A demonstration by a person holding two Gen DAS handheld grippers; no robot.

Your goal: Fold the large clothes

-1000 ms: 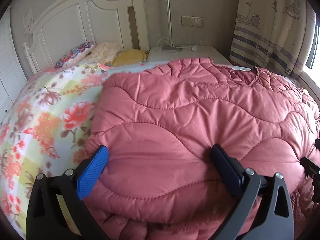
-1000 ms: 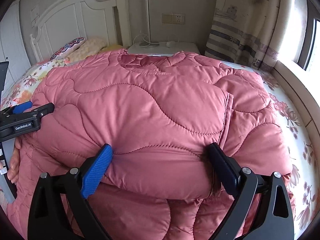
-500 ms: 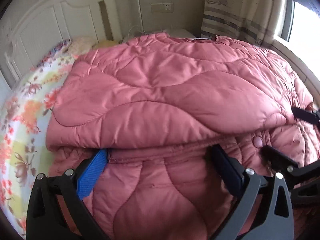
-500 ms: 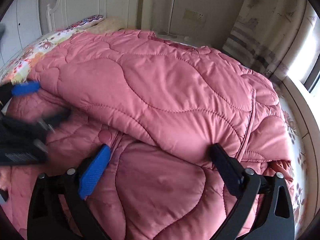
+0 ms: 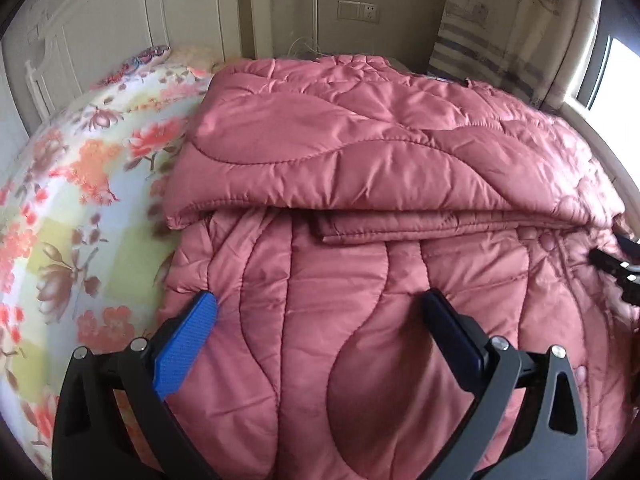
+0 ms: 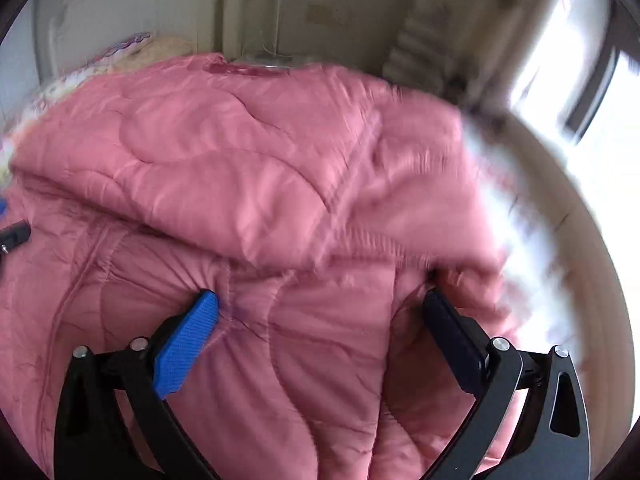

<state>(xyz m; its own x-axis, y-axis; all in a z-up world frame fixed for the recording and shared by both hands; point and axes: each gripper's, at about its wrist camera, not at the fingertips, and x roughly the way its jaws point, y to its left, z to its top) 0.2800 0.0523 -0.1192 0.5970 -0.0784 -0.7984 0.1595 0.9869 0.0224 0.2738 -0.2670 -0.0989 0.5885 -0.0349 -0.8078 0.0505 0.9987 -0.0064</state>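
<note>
A large pink quilted coat (image 5: pixel 360 184) lies on the bed, its far part folded over toward me so a doubled edge runs across the middle. It also fills the right wrist view (image 6: pixel 260 184), which is blurred. My left gripper (image 5: pixel 320 312) is open over the coat's near lower layer, jaws wide, nothing between them. My right gripper (image 6: pixel 320 308) is open, jaws wide, over the coat's near part below the folded edge. The right gripper's tip shows at the right edge of the left wrist view (image 5: pixel 616 264).
The floral bedsheet (image 5: pixel 72 208) is bare on the left of the coat. A white headboard (image 5: pixel 120 24) and pillows (image 5: pixel 160 56) stand at the back left. A striped curtain (image 5: pixel 512 32) and a bright window (image 6: pixel 592 92) are at the right.
Both grippers have pulled back toward me off the folded layer. More of the lower layer now shows in front of the fold. The right view has swung and blurred.
</note>
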